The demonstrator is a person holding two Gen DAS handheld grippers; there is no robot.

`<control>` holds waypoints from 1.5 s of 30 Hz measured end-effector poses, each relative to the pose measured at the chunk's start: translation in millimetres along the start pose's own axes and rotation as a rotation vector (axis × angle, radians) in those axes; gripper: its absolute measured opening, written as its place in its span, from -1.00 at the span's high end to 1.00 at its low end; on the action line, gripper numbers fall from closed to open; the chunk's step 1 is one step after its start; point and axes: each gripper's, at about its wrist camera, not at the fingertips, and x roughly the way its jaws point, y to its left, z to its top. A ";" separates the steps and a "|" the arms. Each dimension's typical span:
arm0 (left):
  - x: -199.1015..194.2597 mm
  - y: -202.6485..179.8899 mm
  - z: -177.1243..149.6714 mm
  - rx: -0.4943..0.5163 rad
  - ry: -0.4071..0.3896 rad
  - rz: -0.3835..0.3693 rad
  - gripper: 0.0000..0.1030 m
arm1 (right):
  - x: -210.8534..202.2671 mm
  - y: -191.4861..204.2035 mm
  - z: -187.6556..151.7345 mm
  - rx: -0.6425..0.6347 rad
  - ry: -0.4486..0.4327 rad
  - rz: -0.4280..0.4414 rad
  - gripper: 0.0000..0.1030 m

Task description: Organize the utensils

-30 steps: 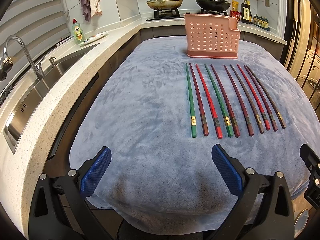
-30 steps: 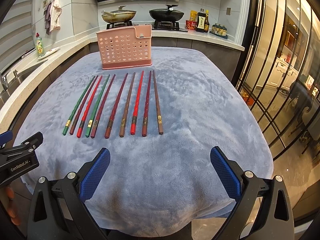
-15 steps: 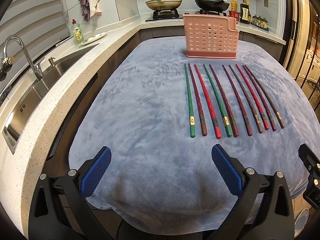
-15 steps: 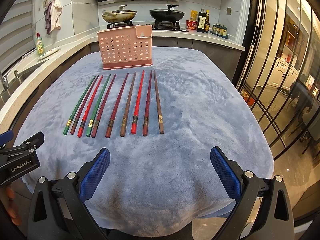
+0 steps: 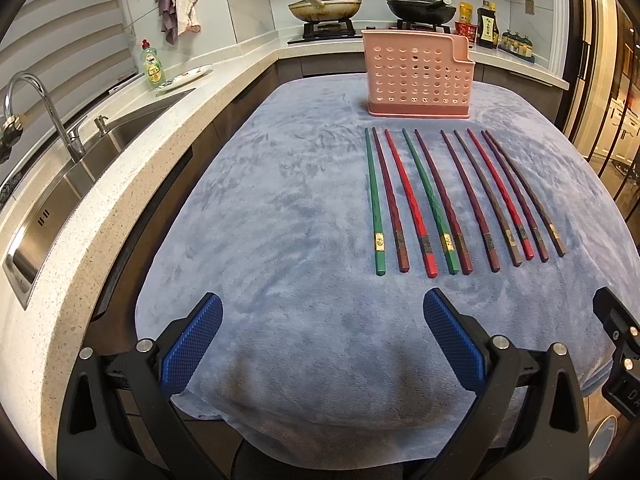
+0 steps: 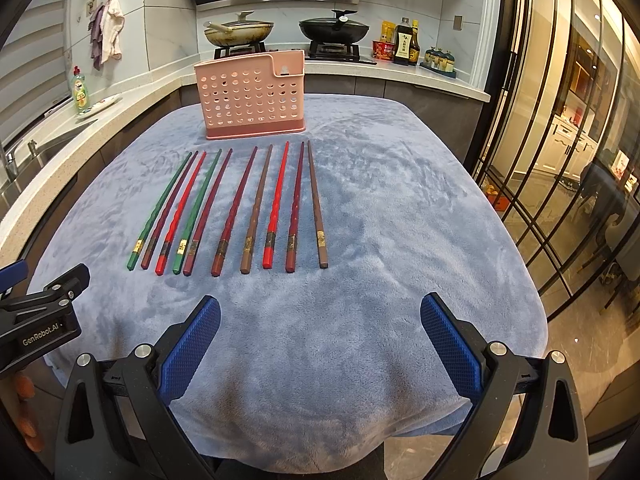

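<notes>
Several chopsticks lie side by side in a row (image 5: 452, 200) (image 6: 236, 208) on a blue-grey cloth: green, dark red, bright red and brown ones, thick ends toward me. A pink perforated utensil holder (image 5: 418, 74) (image 6: 252, 94) stands upright just beyond their tips. My left gripper (image 5: 320, 340) is open and empty, hovering over the cloth's near edge, left of the row. My right gripper (image 6: 320, 340) is open and empty, over the near edge, right of the row's middle. Each gripper's body shows at the edge of the other's view.
The cloth (image 5: 280, 208) covers a table. A stone counter with a steel sink (image 5: 60, 176) and tap runs along the left. A stove with two pans (image 5: 324, 8) and bottles sits behind the holder. Glass doors (image 6: 560, 160) stand on the right.
Both grippers have shifted very slightly; the chopsticks and holder have not moved. Both grippers stay open.
</notes>
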 end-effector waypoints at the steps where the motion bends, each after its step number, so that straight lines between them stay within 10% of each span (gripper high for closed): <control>1: -0.1 0.0 0.0 -0.001 0.000 0.000 -0.86 | -0.6 -0.6 0.5 0.000 -0.001 0.000 -0.87; 45: 32.2 11.9 10.9 -0.058 0.023 -0.022 -0.86 | 23.7 -12.6 13.5 0.027 0.013 -0.004 -0.87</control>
